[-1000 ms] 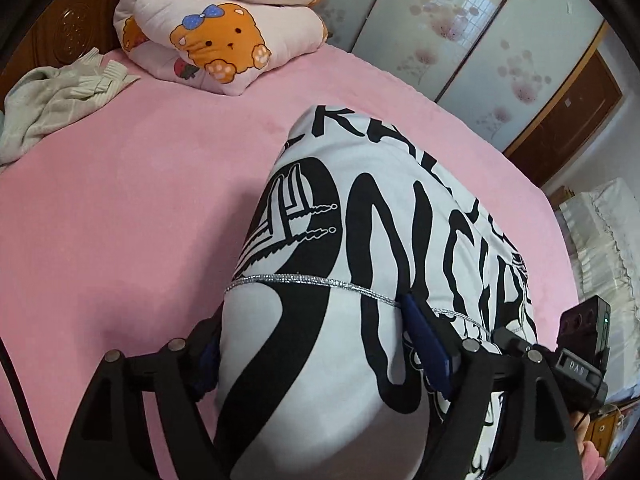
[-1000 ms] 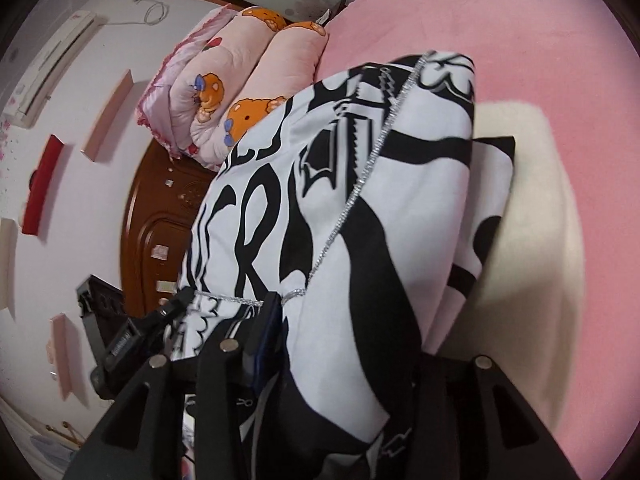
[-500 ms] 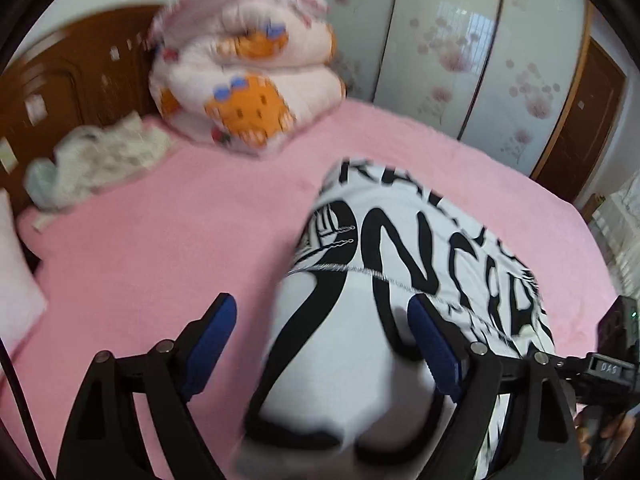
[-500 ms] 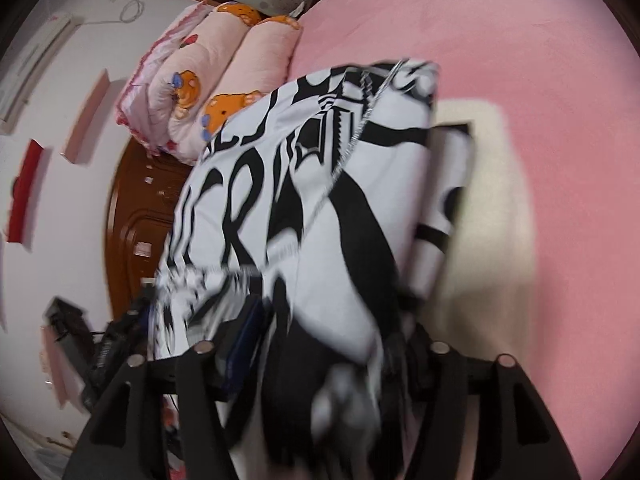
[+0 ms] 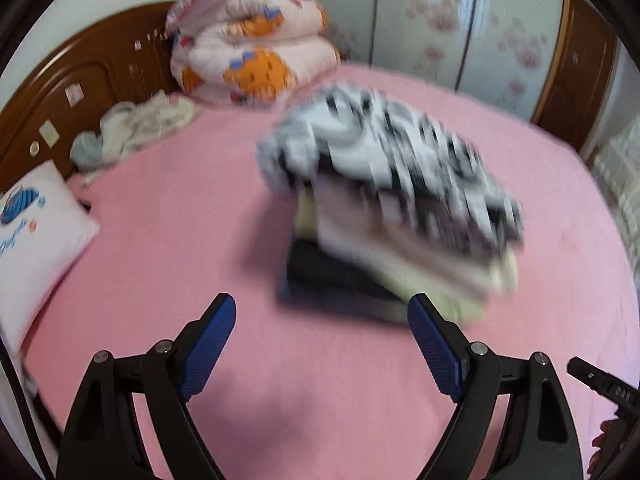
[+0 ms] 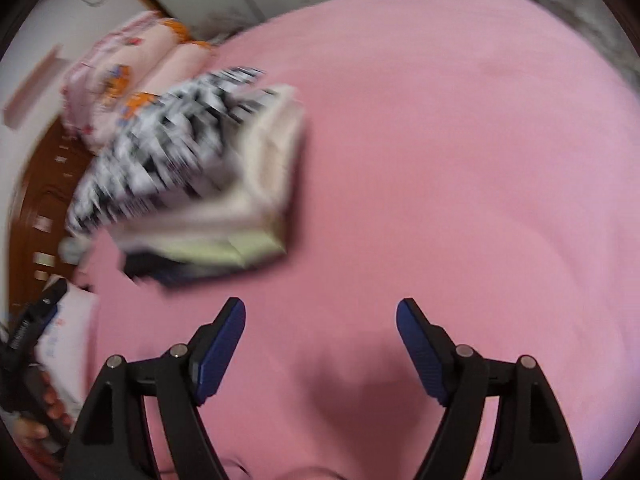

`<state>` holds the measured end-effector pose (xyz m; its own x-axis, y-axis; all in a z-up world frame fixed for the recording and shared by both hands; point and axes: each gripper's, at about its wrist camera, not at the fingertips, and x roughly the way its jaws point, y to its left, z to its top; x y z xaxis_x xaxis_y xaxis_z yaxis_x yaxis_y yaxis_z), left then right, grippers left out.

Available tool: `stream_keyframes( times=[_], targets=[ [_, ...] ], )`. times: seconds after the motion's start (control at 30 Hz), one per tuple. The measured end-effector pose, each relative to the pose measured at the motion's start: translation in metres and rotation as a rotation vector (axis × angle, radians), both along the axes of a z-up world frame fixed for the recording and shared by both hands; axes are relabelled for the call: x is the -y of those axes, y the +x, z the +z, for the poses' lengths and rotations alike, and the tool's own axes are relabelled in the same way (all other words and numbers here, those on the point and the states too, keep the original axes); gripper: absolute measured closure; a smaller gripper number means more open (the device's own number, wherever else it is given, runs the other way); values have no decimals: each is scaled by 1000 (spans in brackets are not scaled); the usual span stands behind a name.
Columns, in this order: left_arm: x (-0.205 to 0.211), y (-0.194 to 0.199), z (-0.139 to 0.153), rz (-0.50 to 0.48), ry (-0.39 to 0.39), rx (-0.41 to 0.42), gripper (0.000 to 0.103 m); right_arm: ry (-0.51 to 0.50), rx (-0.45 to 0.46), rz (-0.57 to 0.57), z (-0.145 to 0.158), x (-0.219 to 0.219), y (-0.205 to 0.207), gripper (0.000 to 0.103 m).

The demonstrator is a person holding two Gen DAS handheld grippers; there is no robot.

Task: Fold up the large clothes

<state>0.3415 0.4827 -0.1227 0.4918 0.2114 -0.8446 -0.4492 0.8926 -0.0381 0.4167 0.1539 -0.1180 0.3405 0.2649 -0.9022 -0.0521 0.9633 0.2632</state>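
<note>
A folded black-and-white printed garment (image 5: 384,160) lies on top of a stack of folded clothes (image 5: 400,276) on the pink bed (image 5: 200,240); both views are blurred. My left gripper (image 5: 320,312) hangs open over bare sheet, short of the stack, with nothing between its blue pads. The right wrist view shows the same garment (image 6: 168,148) and stack (image 6: 240,240) at the upper left. My right gripper (image 6: 320,314) is above the pink sheet (image 6: 460,160), away from the stack, its jaws opening and holding nothing.
A rolled pink cartoon quilt (image 5: 252,52) and a crumpled pale garment (image 5: 136,128) lie by the wooden headboard (image 5: 80,80). A white pillow (image 5: 32,232) sits at the left edge. Wardrobe doors (image 5: 460,20) stand behind the bed.
Both grippers have let go of the printed garment and pulled back and up from it. The garment now rests on the stack. The right jaws have spread wider.
</note>
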Motion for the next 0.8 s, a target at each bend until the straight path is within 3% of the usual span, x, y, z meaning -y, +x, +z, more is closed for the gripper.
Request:
stream_keyframes(
  times=[0.27,0.47,0.67,0.8],
  targets=[
    [98,-90,-10,-90,-127,-153,16,-128,-105,-81,8,67,-142,20],
    [185,-157,18,-170,-168,-149,16,-145,-155,-43,25,111,-217,18],
    [263,-218,59,-213,-92,-139,16,-193,-88,-54,69,175,-269,15],
    [300,-245,79,-203,-188,-128,16,-215,-79,-8,90,203,-291,15]
  ],
)
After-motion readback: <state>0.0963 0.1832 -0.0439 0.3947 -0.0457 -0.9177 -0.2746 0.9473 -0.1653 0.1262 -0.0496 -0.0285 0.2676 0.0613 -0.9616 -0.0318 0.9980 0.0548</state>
